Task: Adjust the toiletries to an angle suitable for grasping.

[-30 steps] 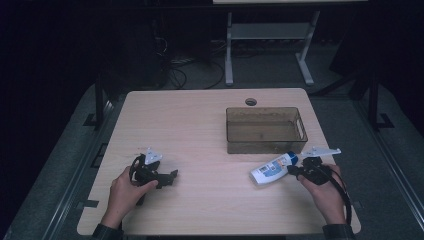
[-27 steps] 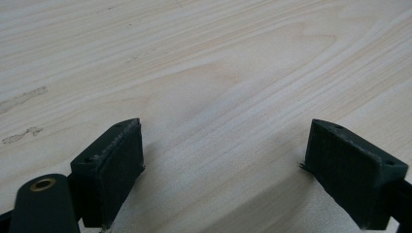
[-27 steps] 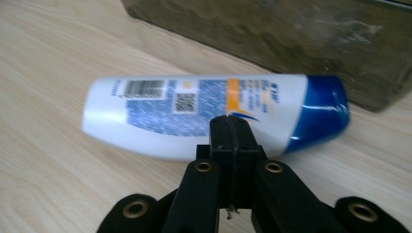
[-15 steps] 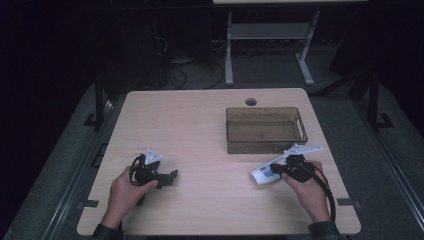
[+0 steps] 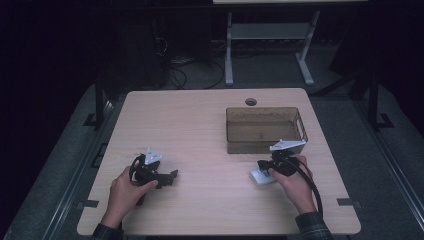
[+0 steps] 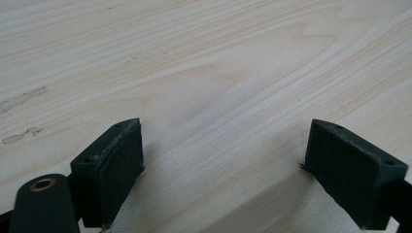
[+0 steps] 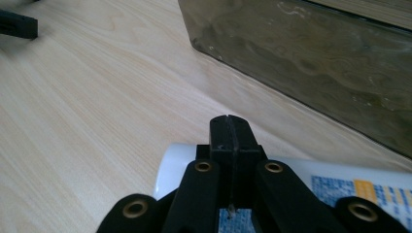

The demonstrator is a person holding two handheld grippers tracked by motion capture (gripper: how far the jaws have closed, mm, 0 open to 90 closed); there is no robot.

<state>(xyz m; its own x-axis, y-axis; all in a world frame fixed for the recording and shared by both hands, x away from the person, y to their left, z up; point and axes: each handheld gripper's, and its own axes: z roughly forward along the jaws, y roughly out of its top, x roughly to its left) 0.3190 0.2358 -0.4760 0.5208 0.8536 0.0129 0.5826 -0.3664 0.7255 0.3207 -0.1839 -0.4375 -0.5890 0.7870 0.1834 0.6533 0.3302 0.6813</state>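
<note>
Right claw over the tube, next to the bin

My right claw (image 7: 228, 131) is fully closed above the white tube (image 7: 340, 187), holding nothing, maybe nudging it binward (image 5: 265, 129); left claw (image 6: 223, 170) rests wide open, empty

Black two-jaw grippers, plaid cuffs

Right gripper (image 7: 228, 127): brass rivets, grey plate, black cable; left gripper (image 6: 223, 165): flat black pads.

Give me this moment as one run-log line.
left tongs: open, on table | right tongs: shut, over white tube, not gripping | brown bin: empty, beside right tongs
</note>
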